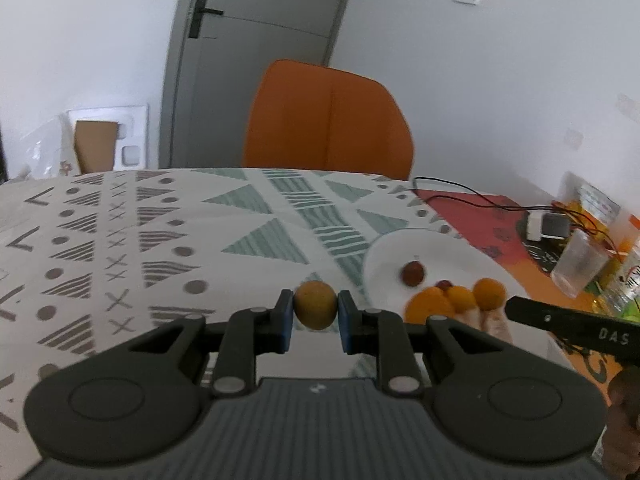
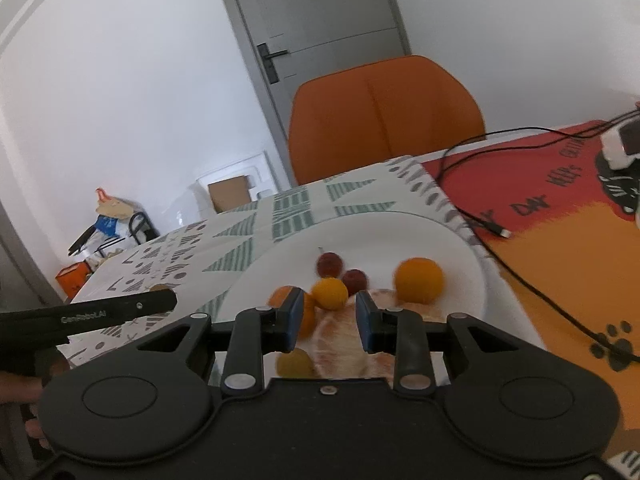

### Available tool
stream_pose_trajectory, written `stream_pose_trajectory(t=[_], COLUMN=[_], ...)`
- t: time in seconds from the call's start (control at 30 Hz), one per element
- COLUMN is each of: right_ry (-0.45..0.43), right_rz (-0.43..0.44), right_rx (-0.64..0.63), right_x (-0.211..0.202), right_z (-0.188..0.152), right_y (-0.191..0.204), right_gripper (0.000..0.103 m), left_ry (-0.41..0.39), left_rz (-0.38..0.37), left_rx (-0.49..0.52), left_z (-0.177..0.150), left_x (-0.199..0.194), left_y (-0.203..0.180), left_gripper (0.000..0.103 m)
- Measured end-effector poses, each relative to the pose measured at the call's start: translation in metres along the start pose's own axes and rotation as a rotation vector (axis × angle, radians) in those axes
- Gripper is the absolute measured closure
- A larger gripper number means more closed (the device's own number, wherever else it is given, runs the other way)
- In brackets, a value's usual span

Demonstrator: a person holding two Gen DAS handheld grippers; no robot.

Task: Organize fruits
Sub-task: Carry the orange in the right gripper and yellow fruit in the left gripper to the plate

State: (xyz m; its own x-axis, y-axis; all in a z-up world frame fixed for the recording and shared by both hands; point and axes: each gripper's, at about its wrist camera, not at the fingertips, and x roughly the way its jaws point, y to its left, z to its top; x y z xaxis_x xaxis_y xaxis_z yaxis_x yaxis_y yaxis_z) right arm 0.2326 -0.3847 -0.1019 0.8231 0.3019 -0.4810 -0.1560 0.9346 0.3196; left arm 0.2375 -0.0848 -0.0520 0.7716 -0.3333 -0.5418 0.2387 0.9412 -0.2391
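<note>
White plate (image 2: 460,248) on the patterned-cloth counter (image 1: 160,240) holds two dark red fruits (image 2: 330,264), several orange round fruits (image 2: 418,280) and peeled citrus segments (image 2: 340,340). Left gripper (image 1: 315,316): blue-padded fingers (image 1: 285,320) pinch a small yellow-orange fruit (image 1: 315,306), held above the cloth just left of the plate, pointing forward and somewhat down. Right gripper (image 2: 327,320): over the near side of the plate, angled down; fingers (image 2: 294,320) slightly spread, citrus segments showing in the gap, no contact discernible. Orange chair (image 1: 328,120) beyond the counter.
</note>
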Motion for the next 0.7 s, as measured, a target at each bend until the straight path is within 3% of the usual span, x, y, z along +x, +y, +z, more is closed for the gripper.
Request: stream_pose_trajectory(t=[0.7], right_ry=[-0.018], right_rz=[-0.004], right_rx=[0.035], right_x=[-0.020], right_z=[-0.001], right_y=[-0.022], right_gripper=[0.072], left_ry=[0.009], left_rz=[-0.085], left_rx=[0.084], left_z=[0.006], left_x=[0.010], left_y=[-0.065], left_gripper=[0.080])
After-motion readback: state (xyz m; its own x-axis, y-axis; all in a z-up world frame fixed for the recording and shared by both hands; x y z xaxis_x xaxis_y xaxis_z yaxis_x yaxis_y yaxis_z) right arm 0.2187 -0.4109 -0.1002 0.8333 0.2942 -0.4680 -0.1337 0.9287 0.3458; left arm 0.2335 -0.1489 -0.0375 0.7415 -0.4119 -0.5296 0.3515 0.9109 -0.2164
